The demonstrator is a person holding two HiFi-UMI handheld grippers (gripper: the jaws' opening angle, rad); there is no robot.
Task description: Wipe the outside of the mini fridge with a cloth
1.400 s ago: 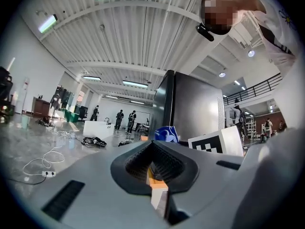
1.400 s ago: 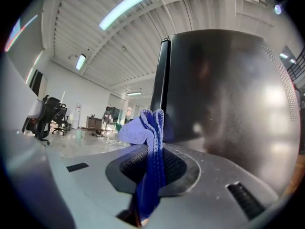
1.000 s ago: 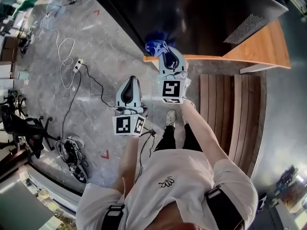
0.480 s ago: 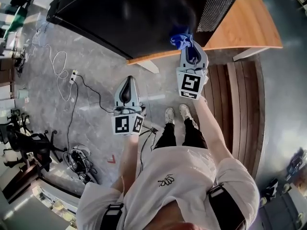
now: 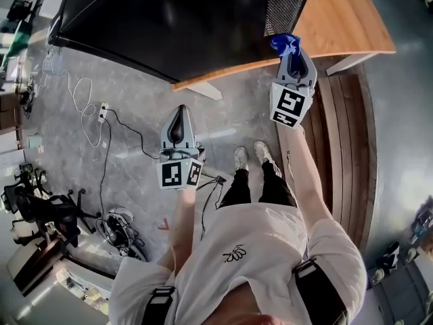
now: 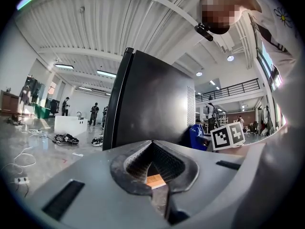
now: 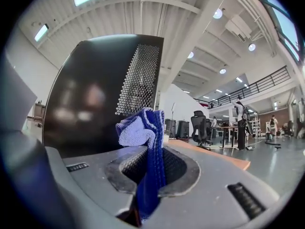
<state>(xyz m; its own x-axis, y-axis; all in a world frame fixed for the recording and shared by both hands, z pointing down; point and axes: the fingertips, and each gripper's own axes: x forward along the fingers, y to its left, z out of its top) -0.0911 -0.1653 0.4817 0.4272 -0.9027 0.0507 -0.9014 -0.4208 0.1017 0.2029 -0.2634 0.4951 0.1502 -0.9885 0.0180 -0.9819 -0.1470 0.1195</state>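
Holding the cloth [image 5: 284, 43] pinched in my right tongs [image 5: 293, 58], I read the fridge [image 5: 176, 19] just ahead of them; left tongs [image 5: 180, 119] closed, empty, farther back.

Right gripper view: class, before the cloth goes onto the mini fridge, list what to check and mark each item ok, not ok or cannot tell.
1. Grip: the right gripper has its jaws shut on the blue cloth: ok.
2. Wiping face: a bunch of cloth sticks out past the jaws: ok.
3. Contact: cloth touching the mini fridge: cannot tell.
4. Spare hand: the left gripper is empty, jaws together: ok.
5. Clearance: the left gripper is held over the floor, apart from the fridge: ok.
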